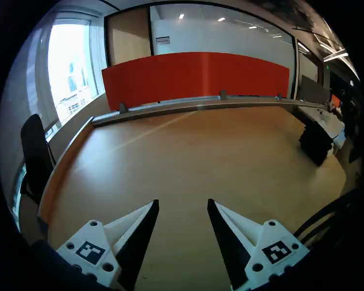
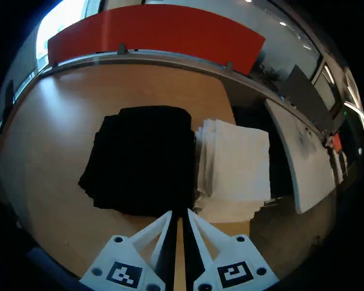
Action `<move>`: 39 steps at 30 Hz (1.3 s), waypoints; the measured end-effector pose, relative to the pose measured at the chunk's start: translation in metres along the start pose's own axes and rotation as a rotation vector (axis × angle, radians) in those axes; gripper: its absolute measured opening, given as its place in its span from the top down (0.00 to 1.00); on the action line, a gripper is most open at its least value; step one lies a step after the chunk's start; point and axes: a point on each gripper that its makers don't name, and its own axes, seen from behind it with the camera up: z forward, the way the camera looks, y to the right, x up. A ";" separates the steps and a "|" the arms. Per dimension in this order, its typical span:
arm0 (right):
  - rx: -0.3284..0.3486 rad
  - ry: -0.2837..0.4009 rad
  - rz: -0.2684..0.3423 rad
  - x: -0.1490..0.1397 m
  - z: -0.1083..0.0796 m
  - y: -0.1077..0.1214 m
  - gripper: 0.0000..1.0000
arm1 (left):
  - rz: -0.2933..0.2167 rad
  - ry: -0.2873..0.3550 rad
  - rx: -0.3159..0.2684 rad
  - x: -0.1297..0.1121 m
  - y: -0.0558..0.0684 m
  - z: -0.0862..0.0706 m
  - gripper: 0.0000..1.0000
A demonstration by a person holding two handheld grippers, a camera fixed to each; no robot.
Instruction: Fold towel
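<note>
Tabletop (image 2: 51,126) of wood is seen bearing a black towel pile (image 2: 138,155) touching a white towel pile (image 2: 235,165), just ahead of the right gripper (image 2: 178,214), pressed together and empty. The left gripper (image 1: 182,204) is held spread.

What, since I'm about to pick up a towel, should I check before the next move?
1. Left tool open: ok.
2. Right tool open: not ok, fingers almost together, holding nothing.
3. Towels at hand: ok, black stack and white stack lie side by side ahead of the right tool.
4. Room on the table for folding: ok, bare wood ahead of the left tool.
5. Top towel loose from its stack: cannot tell.
</note>
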 end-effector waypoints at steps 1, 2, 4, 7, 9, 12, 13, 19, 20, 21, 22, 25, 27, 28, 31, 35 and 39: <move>-0.001 0.002 -0.002 0.000 -0.001 -0.001 0.91 | -0.001 0.001 0.000 0.000 0.000 0.000 0.27; -0.001 0.005 -0.003 0.000 -0.002 -0.002 0.89 | -0.002 0.002 -0.001 0.000 -0.001 -0.001 0.27; -0.004 0.010 -0.003 0.000 -0.005 -0.003 0.84 | -0.005 0.004 -0.002 0.000 -0.001 -0.001 0.27; -0.011 0.020 0.000 0.001 -0.008 -0.004 0.62 | -0.008 0.006 -0.004 0.000 -0.001 -0.002 0.27; -0.017 0.030 0.003 0.002 -0.010 -0.005 0.44 | -0.008 0.008 -0.005 0.000 -0.001 -0.003 0.27; -0.027 0.046 0.009 0.005 -0.013 -0.007 0.18 | -0.008 0.012 -0.006 0.001 -0.001 -0.004 0.27; -0.028 0.051 0.014 0.006 -0.014 -0.008 0.10 | -0.008 0.013 -0.007 0.001 -0.001 -0.004 0.27; -0.025 0.083 0.045 0.012 -0.019 -0.017 0.02 | -0.014 0.017 -0.008 0.000 -0.003 -0.005 0.27; -0.025 0.088 0.049 0.013 -0.020 -0.018 0.02 | -0.015 0.018 -0.008 0.000 -0.003 -0.005 0.27; -0.024 0.093 0.051 0.014 -0.021 -0.020 0.02 | -0.017 0.019 -0.008 0.000 -0.004 -0.005 0.27; -0.024 0.098 0.054 0.015 -0.022 -0.021 0.02 | -0.019 0.020 -0.008 0.001 -0.004 -0.005 0.27; -0.017 0.121 0.065 0.021 -0.026 -0.027 0.02 | -0.025 0.023 -0.009 0.001 -0.006 -0.005 0.27; -0.012 0.142 0.077 0.026 -0.029 -0.031 0.01 | -0.030 0.025 -0.008 0.002 -0.006 -0.005 0.27; -0.010 0.154 0.084 0.028 -0.030 -0.033 0.01 | -0.034 0.026 -0.007 0.002 -0.007 -0.005 0.27; -0.007 0.190 0.107 0.037 -0.035 -0.039 0.02 | -0.045 0.031 -0.005 0.003 -0.008 -0.005 0.27; -0.005 0.240 0.137 0.049 -0.042 -0.046 0.02 | -0.061 0.036 -0.006 0.006 -0.009 -0.004 0.27; -0.001 0.310 0.165 0.065 -0.050 -0.054 0.02 | -0.067 0.039 -0.006 0.007 -0.009 -0.002 0.27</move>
